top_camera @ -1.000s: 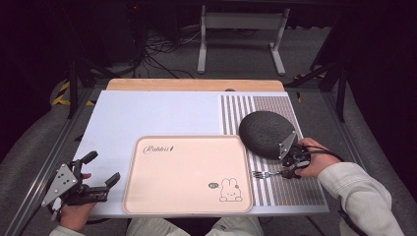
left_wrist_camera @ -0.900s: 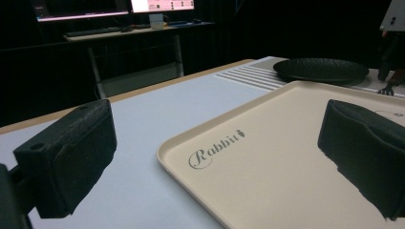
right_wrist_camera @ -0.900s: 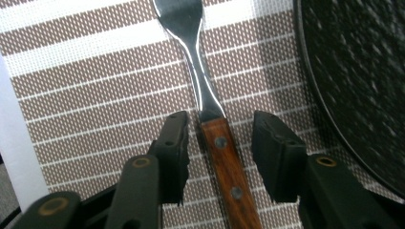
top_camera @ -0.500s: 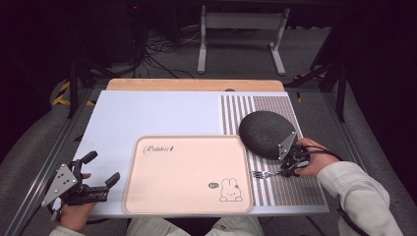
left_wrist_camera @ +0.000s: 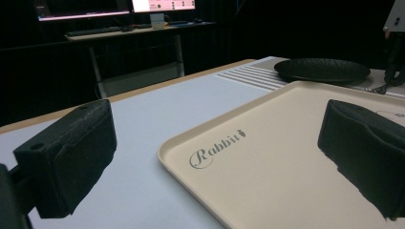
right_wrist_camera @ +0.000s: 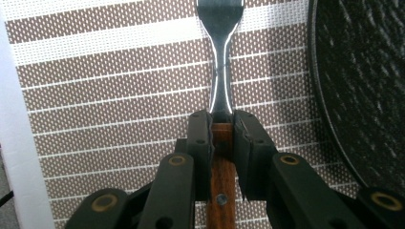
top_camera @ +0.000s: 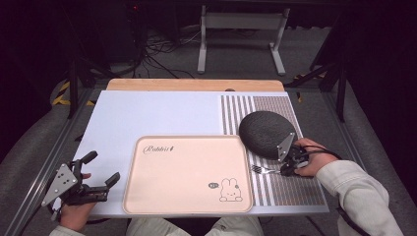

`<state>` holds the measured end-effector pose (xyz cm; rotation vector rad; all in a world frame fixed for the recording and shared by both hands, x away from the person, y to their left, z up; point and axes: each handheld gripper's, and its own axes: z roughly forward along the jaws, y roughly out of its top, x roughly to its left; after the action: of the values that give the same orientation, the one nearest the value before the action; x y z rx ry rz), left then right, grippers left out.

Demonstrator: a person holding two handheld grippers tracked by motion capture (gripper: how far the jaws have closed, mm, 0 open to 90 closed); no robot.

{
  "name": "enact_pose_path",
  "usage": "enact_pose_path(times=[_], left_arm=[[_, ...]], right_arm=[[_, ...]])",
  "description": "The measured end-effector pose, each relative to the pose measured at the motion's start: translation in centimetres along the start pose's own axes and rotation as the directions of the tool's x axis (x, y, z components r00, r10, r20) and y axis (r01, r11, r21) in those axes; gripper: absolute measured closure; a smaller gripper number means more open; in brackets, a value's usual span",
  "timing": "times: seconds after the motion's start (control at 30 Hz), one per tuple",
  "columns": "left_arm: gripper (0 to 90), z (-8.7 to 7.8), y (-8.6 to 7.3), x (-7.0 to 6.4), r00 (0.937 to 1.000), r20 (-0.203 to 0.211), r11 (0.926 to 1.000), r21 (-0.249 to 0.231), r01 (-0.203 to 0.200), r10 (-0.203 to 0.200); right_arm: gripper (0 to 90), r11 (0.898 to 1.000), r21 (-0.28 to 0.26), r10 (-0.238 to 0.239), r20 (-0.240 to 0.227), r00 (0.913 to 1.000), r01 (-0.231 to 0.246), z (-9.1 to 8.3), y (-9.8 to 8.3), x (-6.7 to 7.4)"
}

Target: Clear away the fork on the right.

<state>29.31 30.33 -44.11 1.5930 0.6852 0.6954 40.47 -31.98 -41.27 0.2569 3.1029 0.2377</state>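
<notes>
The white table point(top_camera: 162, 113) carries a beige rabbit-print tray point(top_camera: 187, 172). Right of the tray, on the brown striped mat point(top_camera: 300, 189), the right tongs point(right_wrist_camera: 222, 121), just closing, clamp the wooden-handled steel fork point(right_wrist_camera: 220, 57). Left of the tray, the left tongs point(top_camera: 101, 169) stand apart, empty.

Your bench point(top_camera: 147, 113) has a pale bluish-white top with a wooden strip along its far edge. On it lie a beige rectangular plastic tray point(top_camera: 187, 172) printed with a rabbit, near you, and just right of it a brown-and-white striped woven placemat point(top_camera: 295, 189).
</notes>
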Motion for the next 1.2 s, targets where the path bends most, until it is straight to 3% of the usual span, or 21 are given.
enact_pose_path(times=[0.37, 0.83, 1.03, 1.2], left_arm=[[0.0, 0.0, 0.0, 0.0, 1.0000, 0.000, 1.0000, 0.001, 0.000, 0.000], [0.0, 0.0, 0.0, 0.0, 1.0000, 0.002, 1.0000, 0.001, -0.001, 0.001], [0.0, 0.0, 0.0, 0.0, 1.0000, 0.000, 1.0000, 0.000, -0.001, 0.001], [0.0, 0.0, 0.0, 0.0, 1.0000, 0.002, 1.0000, 0.001, -0.004, 0.004]], right_arm=[[78.2, 1.000, -0.019, 0.004, -0.004, 1.0000, -0.004, -1.3, 0.3, 0.3], [78.3, 0.996, -0.090, -0.017, 0.081, 0.9966, 0.024, -4.9, 1.3, 1.0], [78.2, 0.988, -0.153, 0.038, 0.103, 0.9940, -0.022, -6.3, 1.8, 1.3], [78.2, 0.987, -0.155, 0.058, 0.106, 0.9926, -0.041, -6.8, 2.4, 1.6]])
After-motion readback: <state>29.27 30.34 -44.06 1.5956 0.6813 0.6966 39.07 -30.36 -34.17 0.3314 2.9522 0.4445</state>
